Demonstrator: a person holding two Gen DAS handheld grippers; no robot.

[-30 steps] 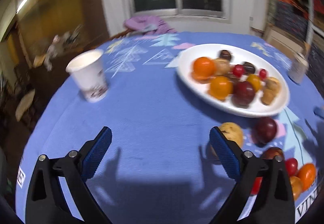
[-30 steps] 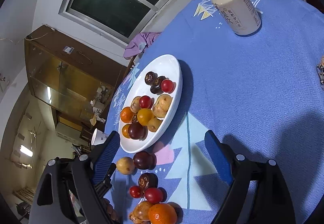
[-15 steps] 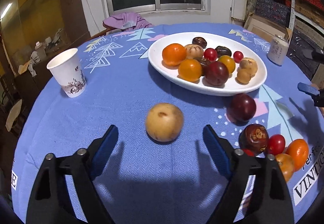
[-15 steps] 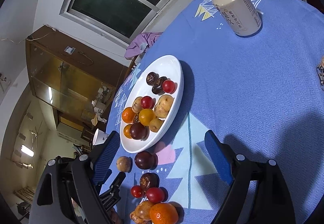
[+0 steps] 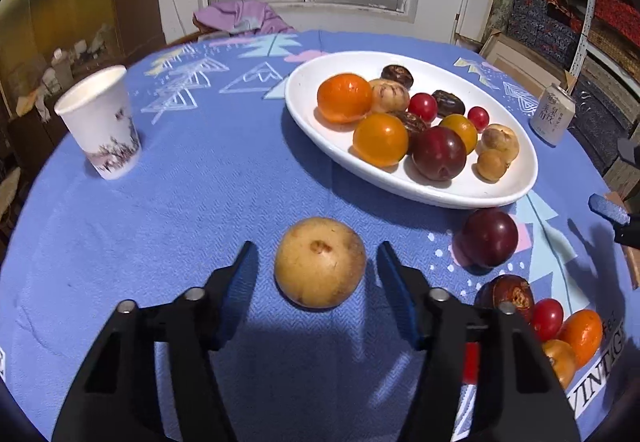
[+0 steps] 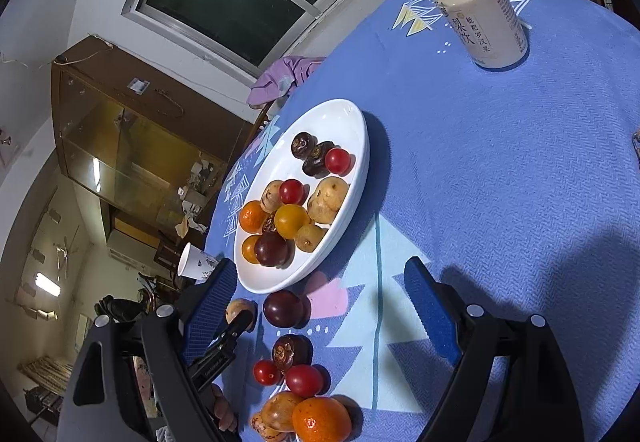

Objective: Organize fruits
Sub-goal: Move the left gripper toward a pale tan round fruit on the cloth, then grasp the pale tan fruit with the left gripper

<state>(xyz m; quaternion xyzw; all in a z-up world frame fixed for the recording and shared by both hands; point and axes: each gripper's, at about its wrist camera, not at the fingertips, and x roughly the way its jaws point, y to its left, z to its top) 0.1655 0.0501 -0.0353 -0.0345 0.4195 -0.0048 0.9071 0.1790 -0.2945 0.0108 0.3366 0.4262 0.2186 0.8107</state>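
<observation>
The left hand-held gripper [image 5: 316, 274] straddles a tan round fruit [image 5: 320, 262] lying on the blue-clothed worktop [image 5: 192, 194]. Its jaws have just been closing, yet a gap shows on each side of the fruit, so the pads do not press it. The white oval plate [image 5: 404, 186] beyond holds oranges, plums, cherry tomatoes and brown fruits. A dark plum [image 5: 489, 237] lies on the cloth just beside the plate's near rim. The right hand-held gripper [image 6: 320, 306] hangs with jaws wide, holding nothing. A paper cup [image 5: 100, 122] and a drink can [image 6: 482, 16] stand well apart.
</observation>
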